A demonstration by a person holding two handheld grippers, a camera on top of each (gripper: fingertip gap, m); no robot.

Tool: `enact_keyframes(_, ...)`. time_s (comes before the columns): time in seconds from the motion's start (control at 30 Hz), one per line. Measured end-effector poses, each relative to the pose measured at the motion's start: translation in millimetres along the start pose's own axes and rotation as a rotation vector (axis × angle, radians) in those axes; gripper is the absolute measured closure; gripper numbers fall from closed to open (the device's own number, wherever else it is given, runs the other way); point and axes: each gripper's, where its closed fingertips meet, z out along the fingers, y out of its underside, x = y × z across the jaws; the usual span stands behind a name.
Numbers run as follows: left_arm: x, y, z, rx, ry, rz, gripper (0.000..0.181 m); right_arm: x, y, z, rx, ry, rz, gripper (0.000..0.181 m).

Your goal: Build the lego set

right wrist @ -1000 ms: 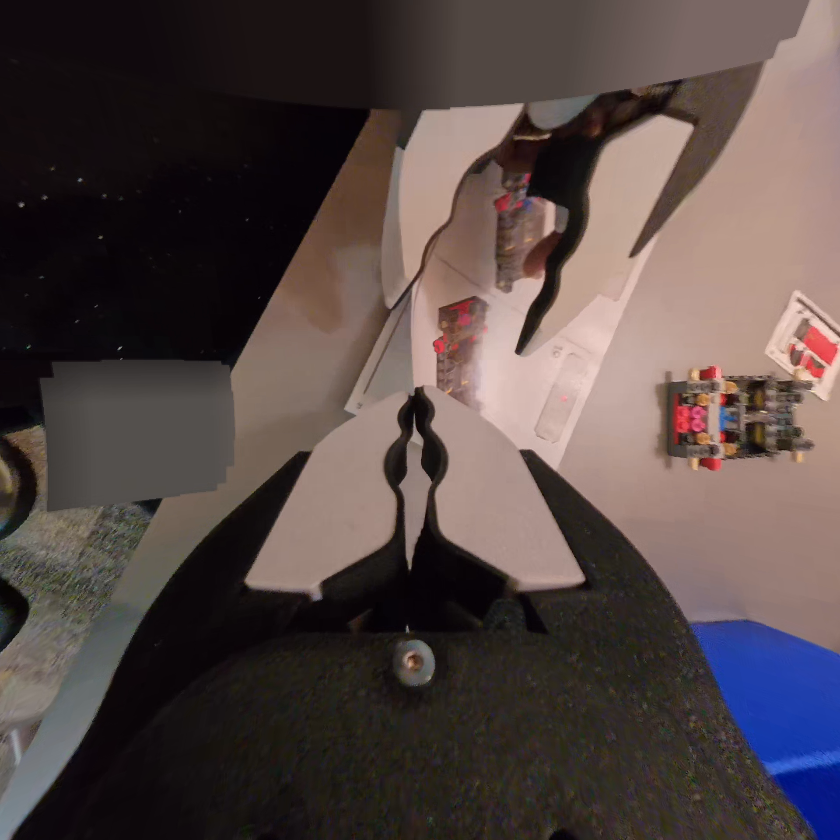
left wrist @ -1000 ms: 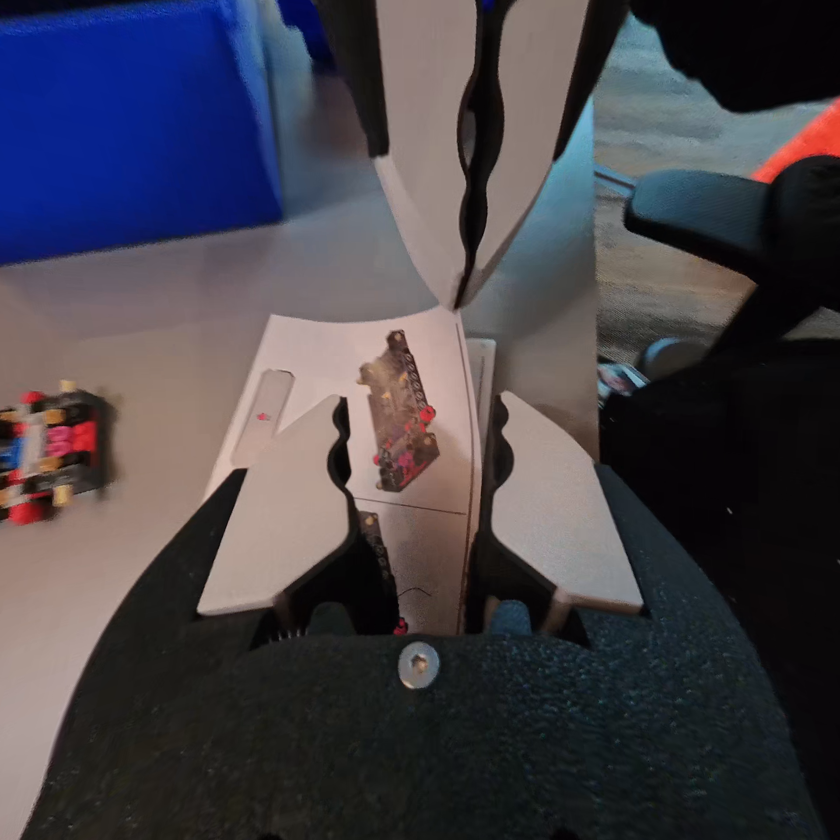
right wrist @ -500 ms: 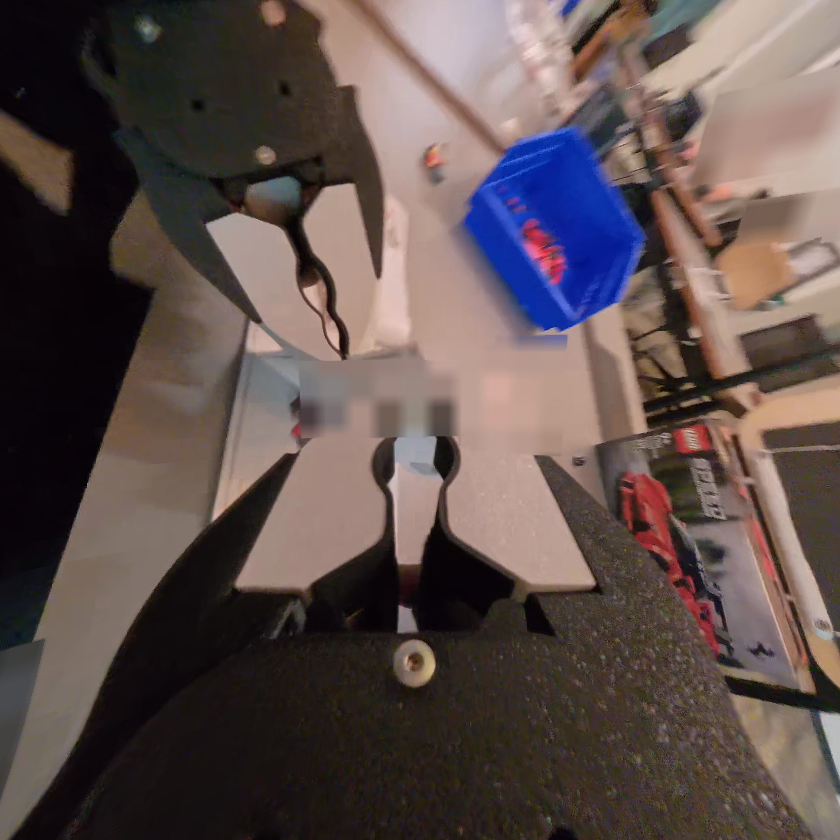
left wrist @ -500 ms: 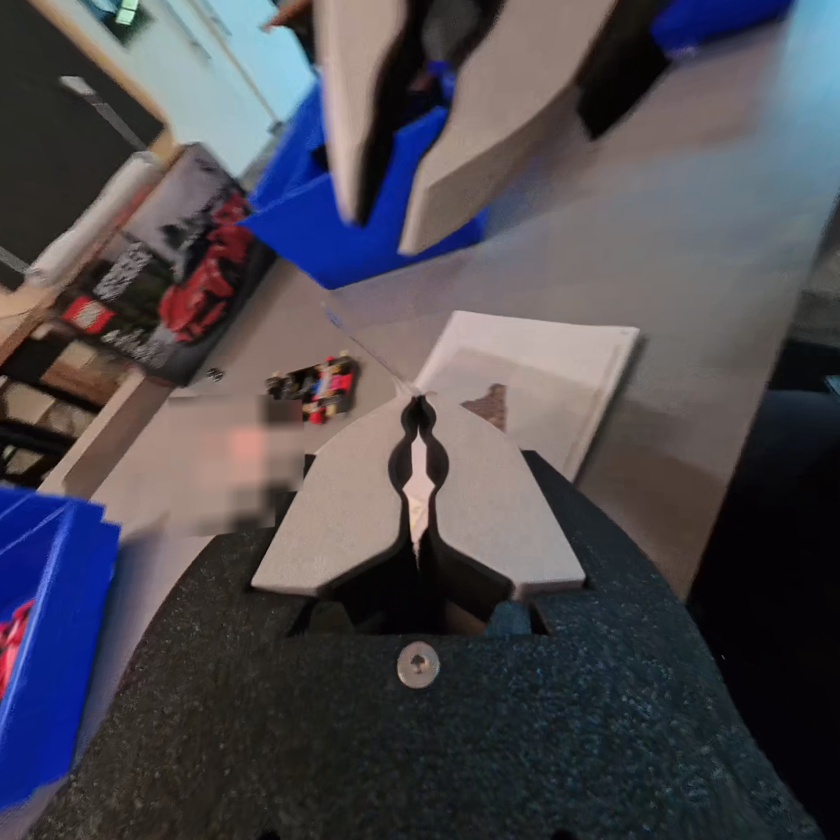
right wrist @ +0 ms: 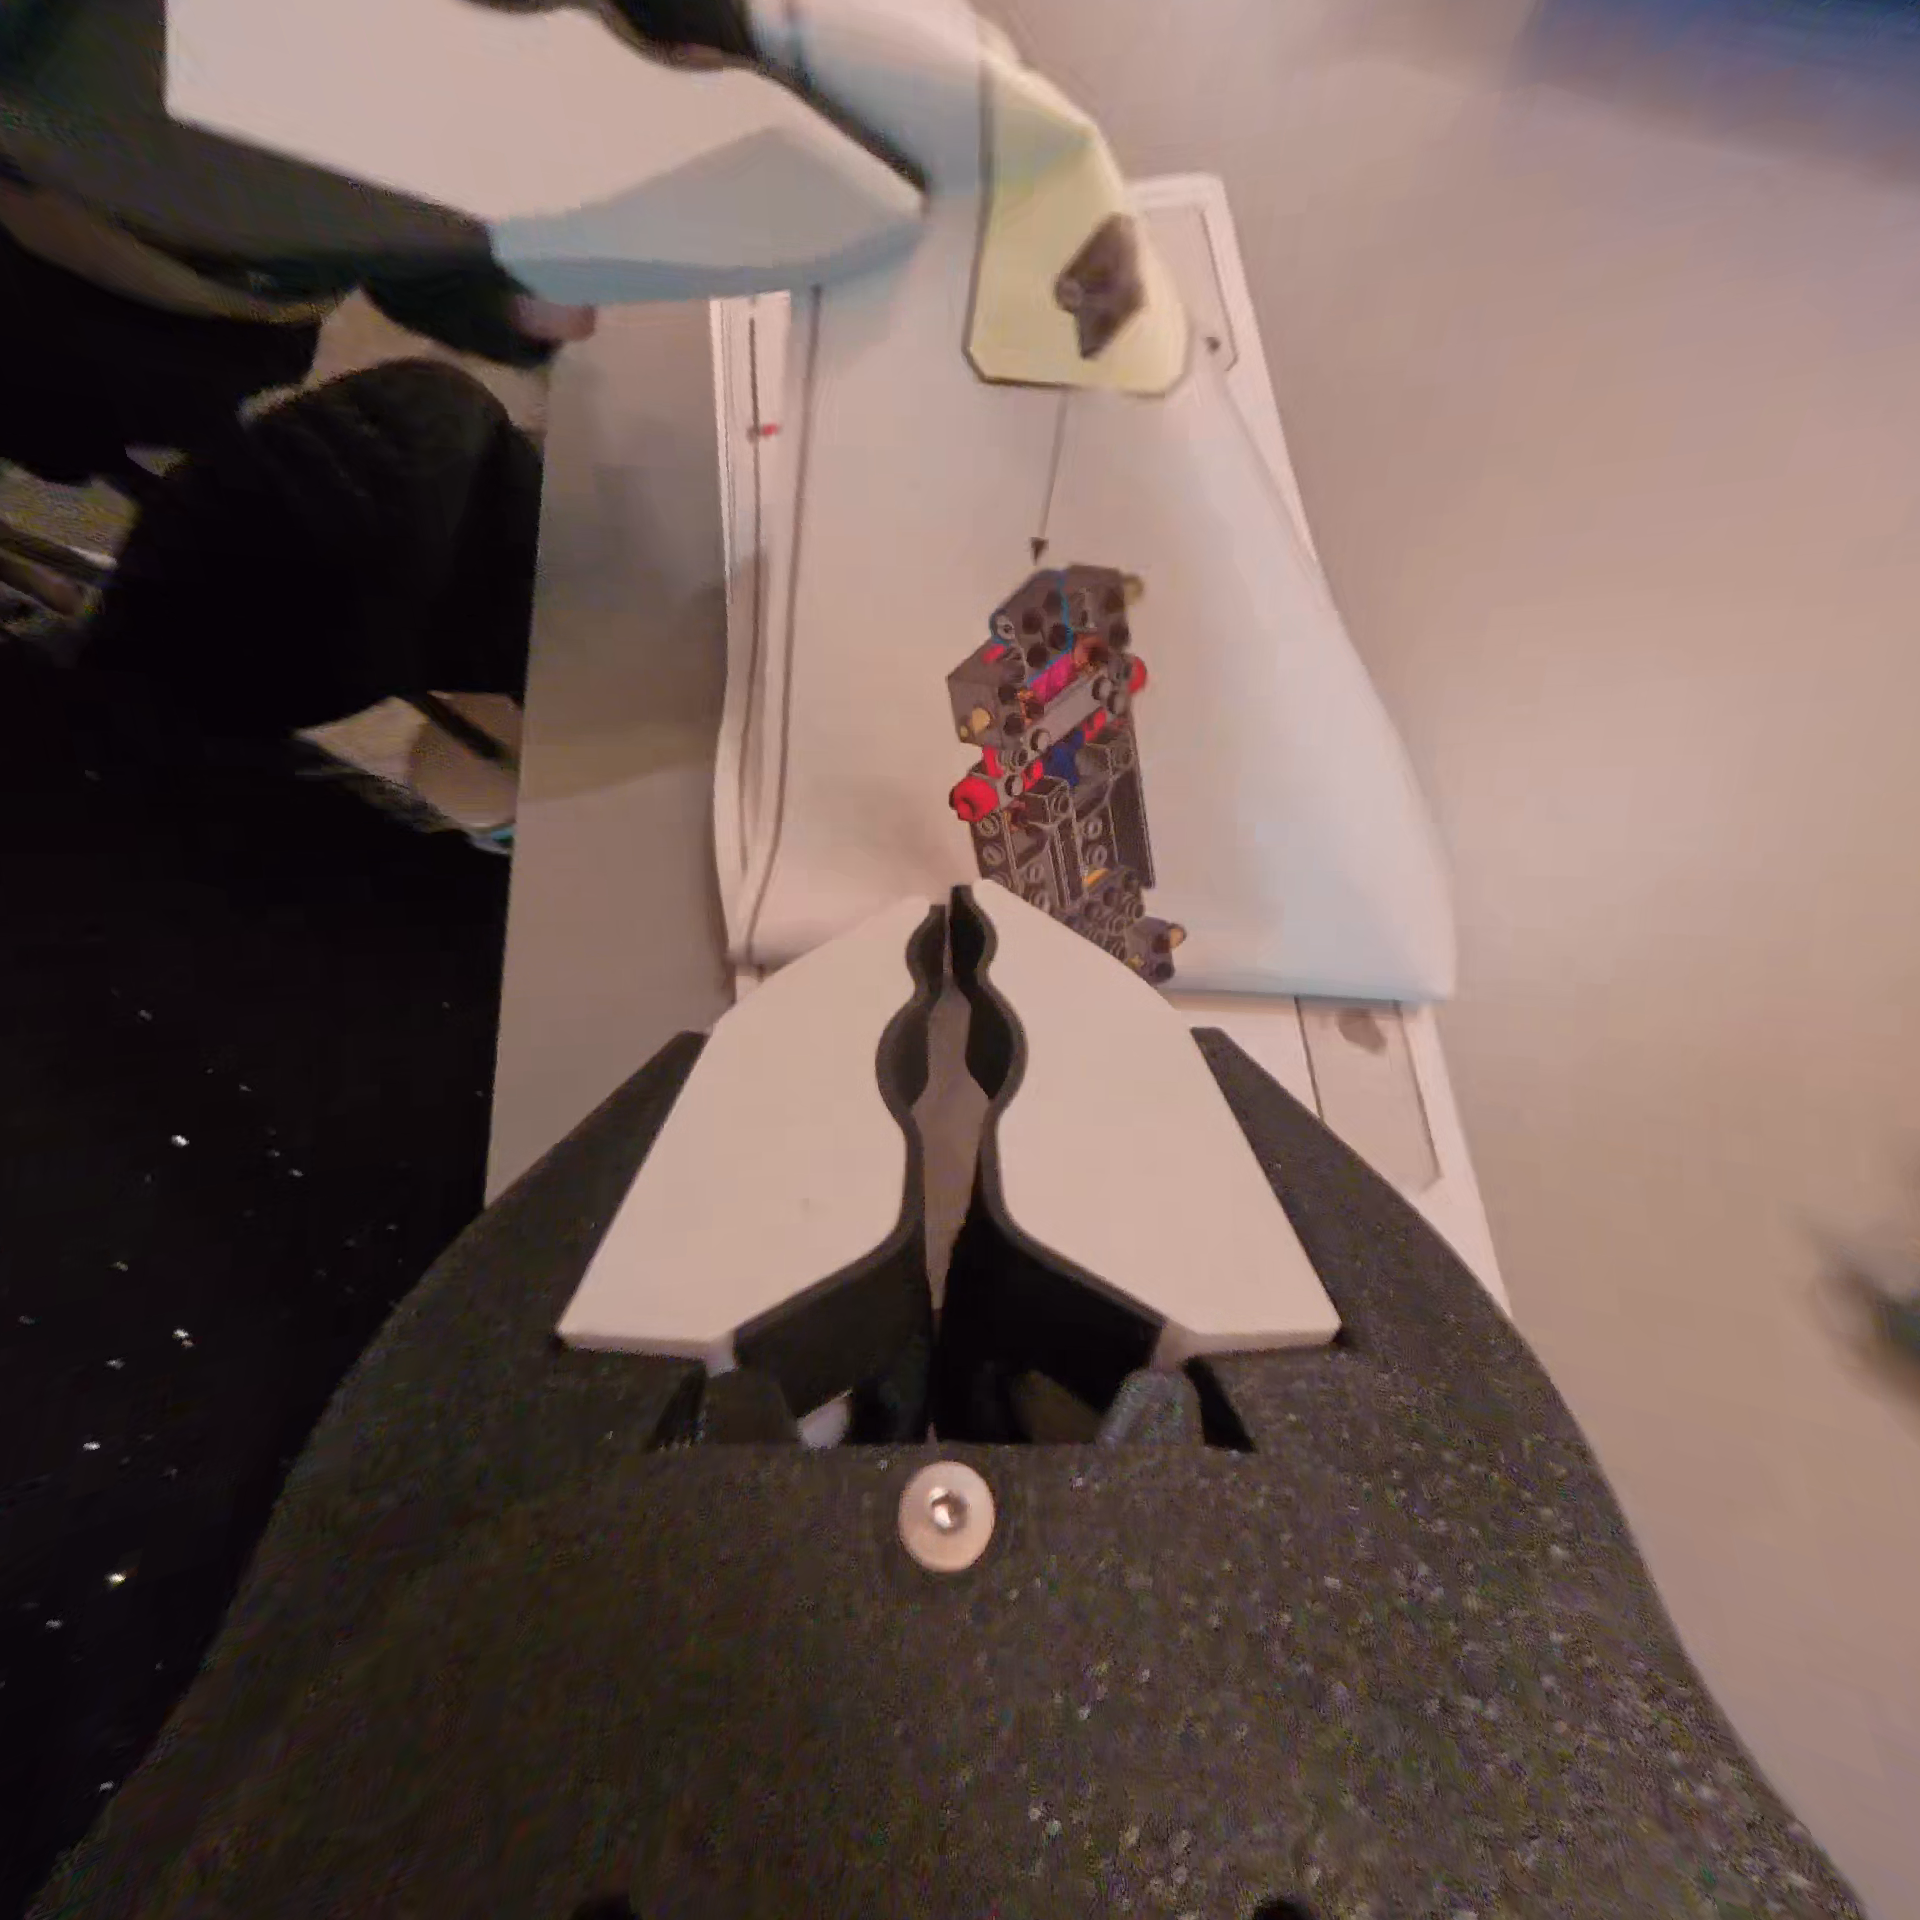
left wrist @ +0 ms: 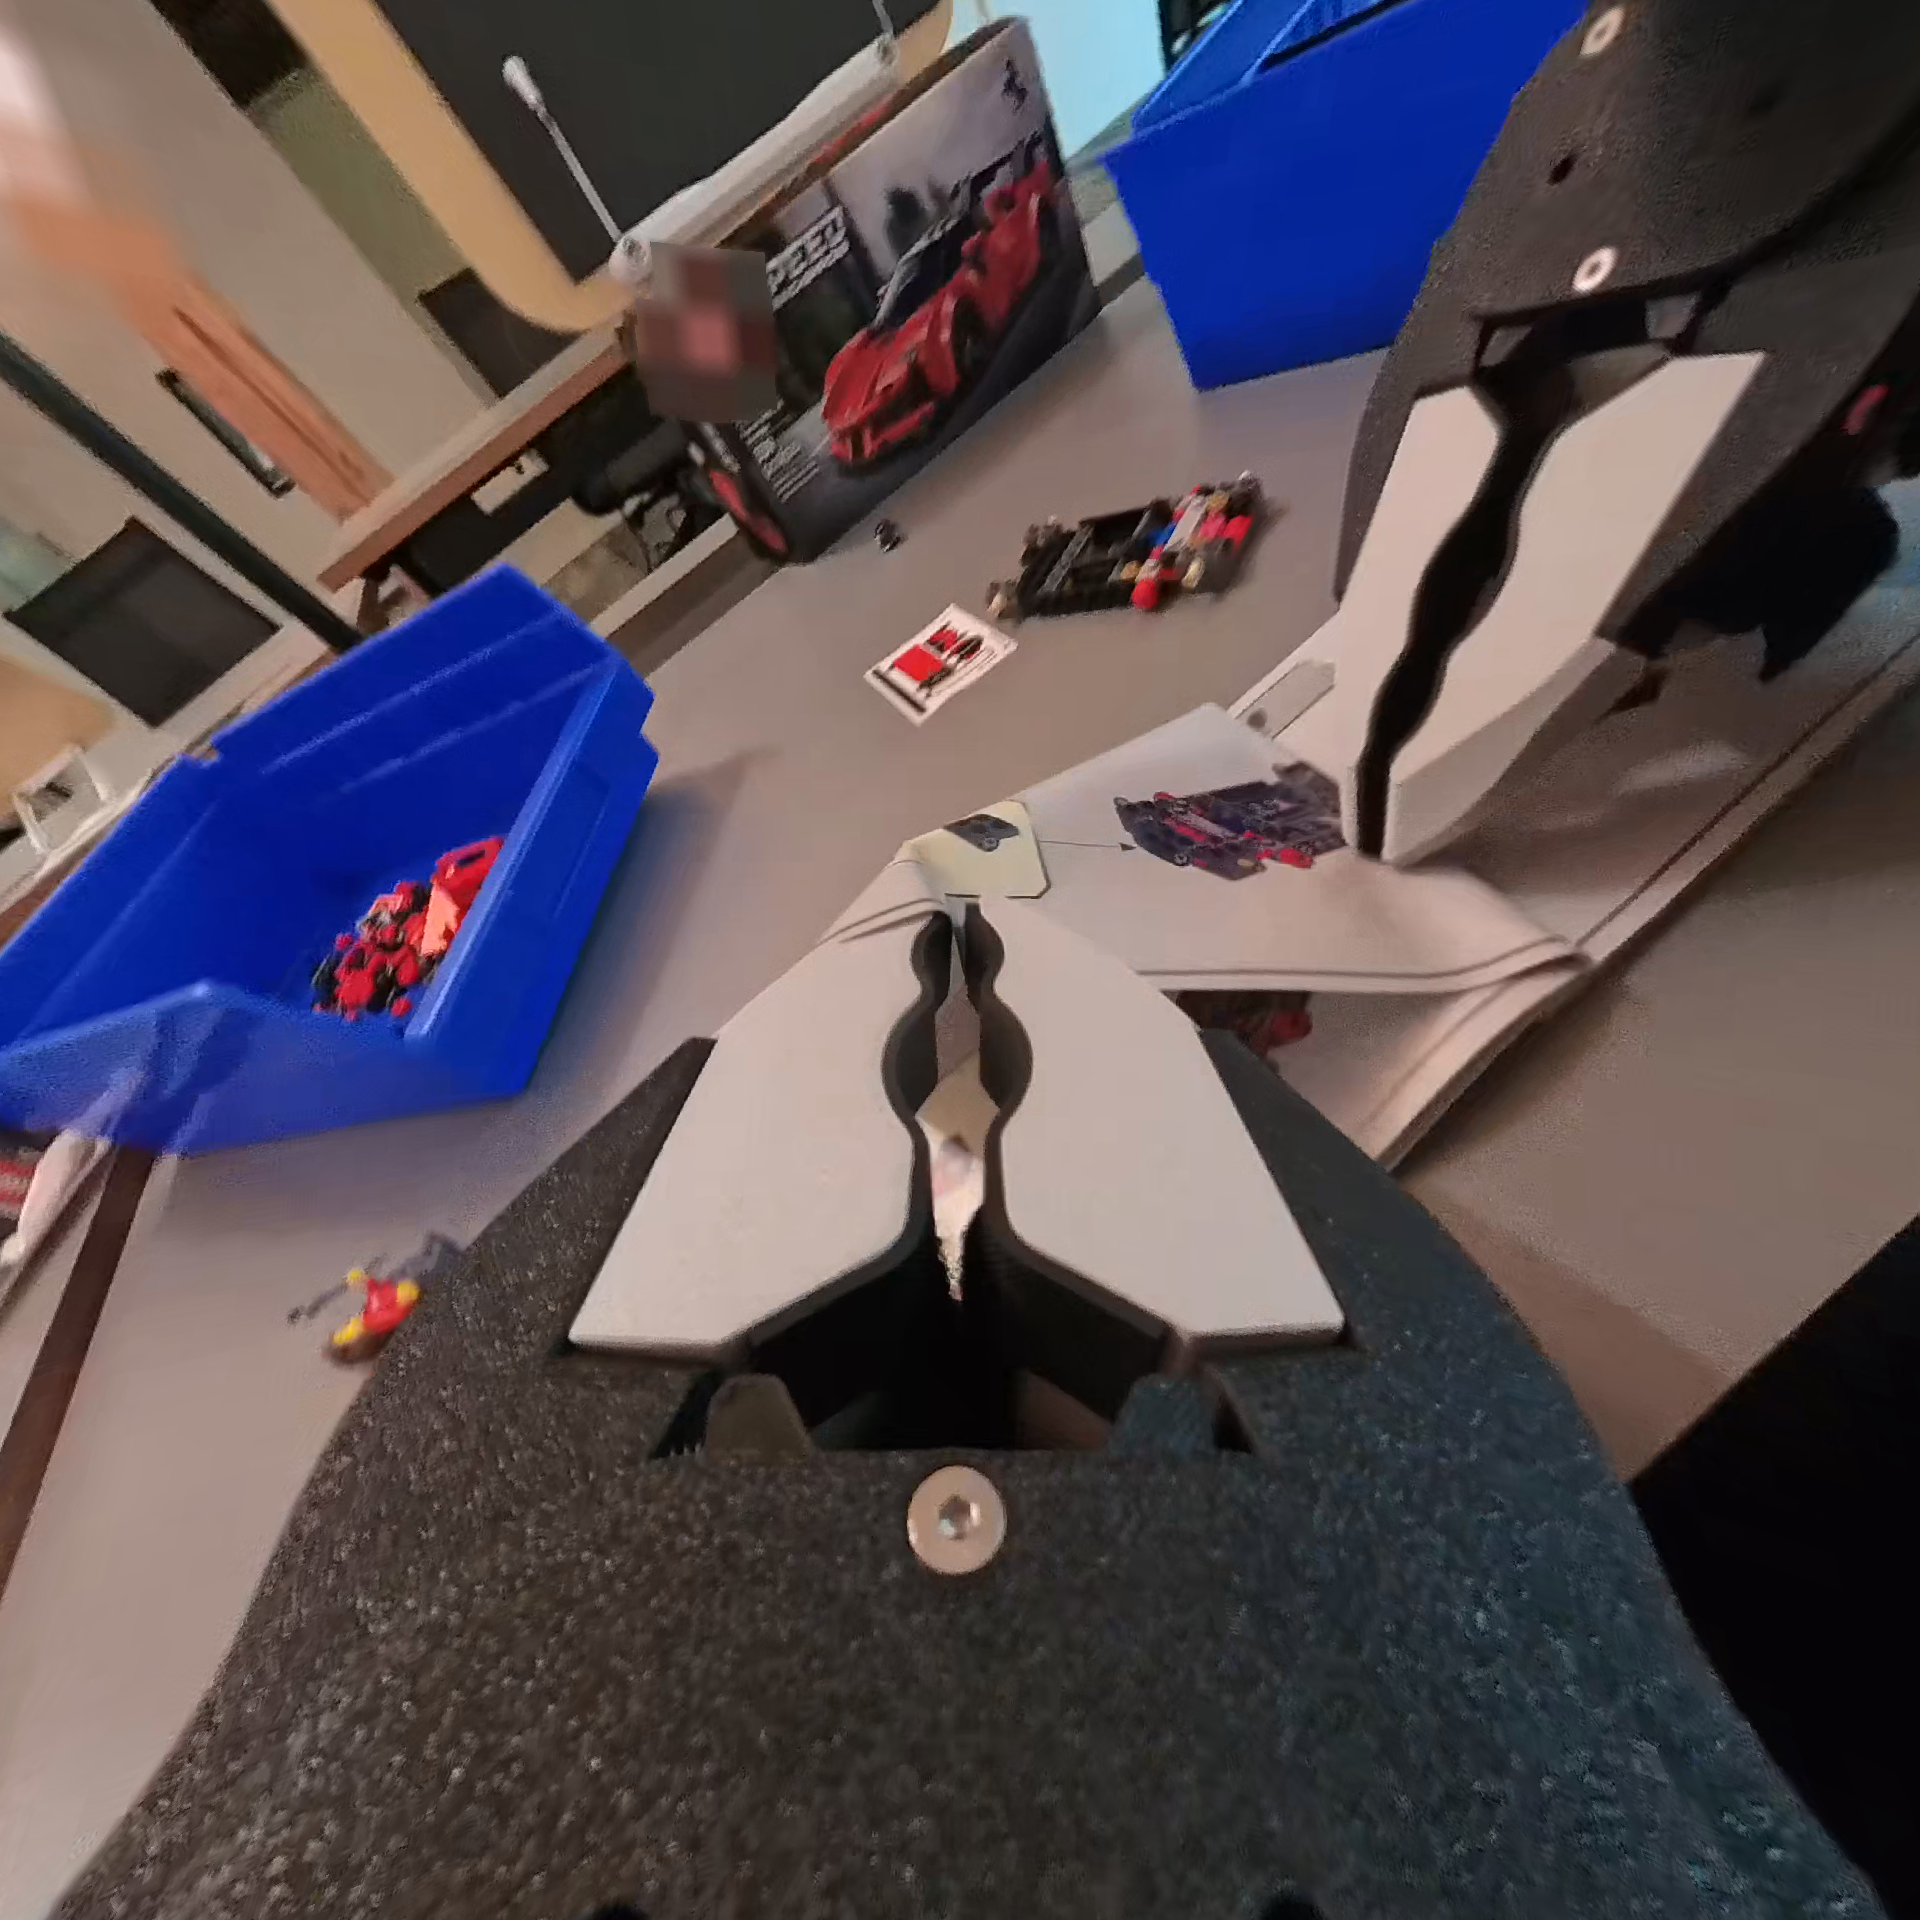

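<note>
The open instruction booklet (left wrist: pixel 1299 935) lies on the grey table (left wrist: pixel 790 790). My left gripper (left wrist: pixel 961 914) is shut on the near corner of a curled page. My right gripper (right wrist: pixel 954 896) is shut on the opposite edge of the same page (right wrist: pixel 1247 727), which shows a picture of the chassis; it also shows in the left wrist view (left wrist: pixel 1371 831), tips down on the booklet. The left gripper's fingers (right wrist: pixel 707 218) show blurred at the top of the right wrist view. The partly built black and red lego chassis (left wrist: pixel 1132 551) sits on the table beyond the booklet.
A blue bin (left wrist: pixel 312 862) with red pieces stands at the left. A second blue bin (left wrist: pixel 1299 208) and the lego box (left wrist: pixel 914 312) stand at the back. A sticker sheet (left wrist: pixel 940 665) lies near the chassis. A small loose piece (left wrist: pixel 364 1299) lies by my left gripper. About 10 centimeters separates my left fingertips from my right.
My left gripper was open over the booklet and has shut on a page corner. Both grippers swung round and the page has lifted and curled over between them.
</note>
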Motion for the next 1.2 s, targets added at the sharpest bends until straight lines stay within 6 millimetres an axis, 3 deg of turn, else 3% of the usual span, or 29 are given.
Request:
enact_keyframes(0.1, -6, 18, -11, -0.013, -0.014, -0.023, 0.178, -12, -18, 5, 0.117, -0.192, 0.090, 0.178)
enact_keyframes(0.23, -5, 44, -19, -0.093, 0.020, -0.047, 0.177, -10, -16, 6, 0.115, -0.272, 0.203, 0.179)
enact_keyframes(0.37, 4, 61, -27, -0.161, 0.066, -0.055, 0.176, -8, -17, 6, 0.122, -0.274, 0.224, 0.178)
enact_keyframes(0.57, 15, 66, -42, -0.196, 0.105, -0.058, 0.175, 2, -15, 10, 0.104, -0.218, 0.274, 0.181)
enact_keyframes(0.63, 15, 59, -49, -0.153, 0.113, -0.020, 0.174, -4, -9, 15, 0.044, -0.233, 0.247, 0.181)
enact_keyframes(0.8, -25, -3, -72, 0.165, 0.074, -0.054, 0.161, -13, -12, 12, 0.064, -0.273, 0.186, 0.178)
enact_keyframes(0.87, -34, -11, -74, 0.213, 0.103, -0.063, 0.158, -17, -9, 12, 0.043, -0.299, 0.187, 0.176)
enact_keyframes(0.93, -40, 2, -68, 0.139, 0.129, -0.101, 0.157, -22, -9, 11, 0.043, -0.324, 0.165, 0.175)
enact_keyframes(1.03, -4, 45, -61, -0.159, 0.454, -0.384, 0.145, -26, -8, 7, 0.056, -0.343, 0.145, 0.175)
enact_keyframes(1.07, 14, 48, -66, -0.200, 0.602, -0.490, 0.147, -27, -8, 5, 0.061, -0.354, 0.144, 0.175)
enact_keyframes(1.13, 29, 43, -77, -0.185, 0.761, -0.622, 0.150, -25, -3, 1, 0.056, -0.347, 0.165, 0.175)
enact_keyframes(1.2, 39, 35, -96, -0.113, 0.898, -0.555, 0.151, -23, -2, -2, 0.066, -0.349, 0.190, 0.177)
